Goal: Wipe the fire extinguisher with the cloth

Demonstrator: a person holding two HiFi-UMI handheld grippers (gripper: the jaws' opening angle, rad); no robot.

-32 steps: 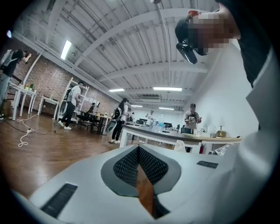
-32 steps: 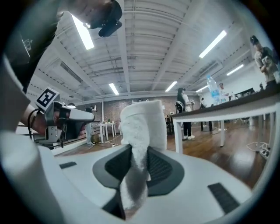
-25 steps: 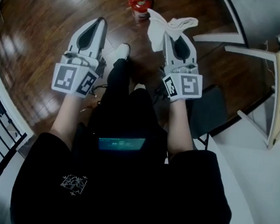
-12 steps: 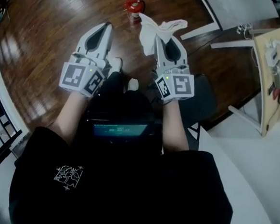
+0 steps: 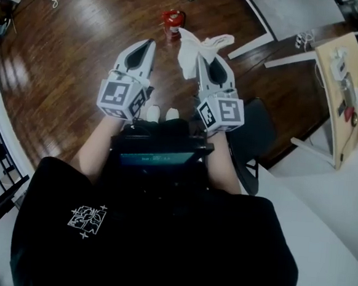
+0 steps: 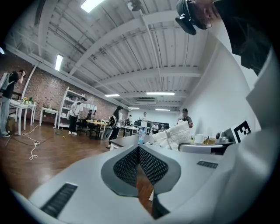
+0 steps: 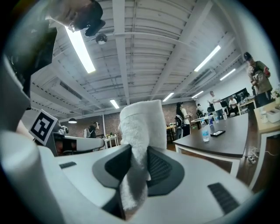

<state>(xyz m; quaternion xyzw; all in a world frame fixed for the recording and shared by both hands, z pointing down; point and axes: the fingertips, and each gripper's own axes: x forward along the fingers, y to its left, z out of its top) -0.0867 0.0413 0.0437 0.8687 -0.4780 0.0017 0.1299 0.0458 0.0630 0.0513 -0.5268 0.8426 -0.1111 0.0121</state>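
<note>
Approach step, wiping not yet begun. The right tool (image 5: 201, 56) is clenched on the cloth (image 5: 192, 48); the left tool (image 5: 148, 43) is closed on nothing. The extinguisher (image 5: 172, 20) stands on the floor (image 5: 81, 51), farther off. Next, likely: reach forward and down to bring the cloth onto it.

The right gripper (image 7: 136, 158) has its jaws clamped on the cloth (image 7: 140, 127), which stands up between them, white and thick. At right a dark table (image 7: 218, 139) carries a bottle (image 7: 204, 131); a strip light (image 7: 81, 48) crosses the white ceiling (image 7: 153, 52) above
</note>
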